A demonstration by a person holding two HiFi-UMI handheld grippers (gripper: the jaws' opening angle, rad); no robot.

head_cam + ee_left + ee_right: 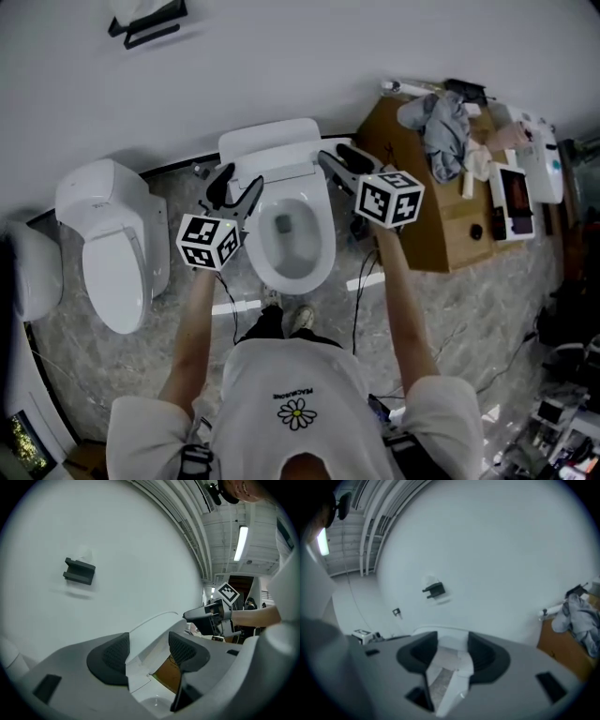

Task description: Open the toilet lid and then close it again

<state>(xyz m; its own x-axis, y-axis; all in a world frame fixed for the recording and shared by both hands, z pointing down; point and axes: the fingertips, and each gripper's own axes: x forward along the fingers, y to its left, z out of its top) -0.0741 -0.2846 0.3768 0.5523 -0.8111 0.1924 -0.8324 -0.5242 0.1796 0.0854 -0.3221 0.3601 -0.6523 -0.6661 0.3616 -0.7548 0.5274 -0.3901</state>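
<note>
Half done, I judge: the toilet lid (272, 148) stands raised above the bowl (295, 248), with closing left to do. The left gripper (236, 187) is spread, the lid's edge showing between its jaws, unclamped. The right gripper (343, 161) is spread and empty, just beside the lid.

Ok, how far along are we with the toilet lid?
Opening looks done: the toilet lid stands upright, bowl exposed. In hand: the left hand-held gripper and right hand-held gripper flank its edges, jaws apart. Left: lowering it shut.
</note>
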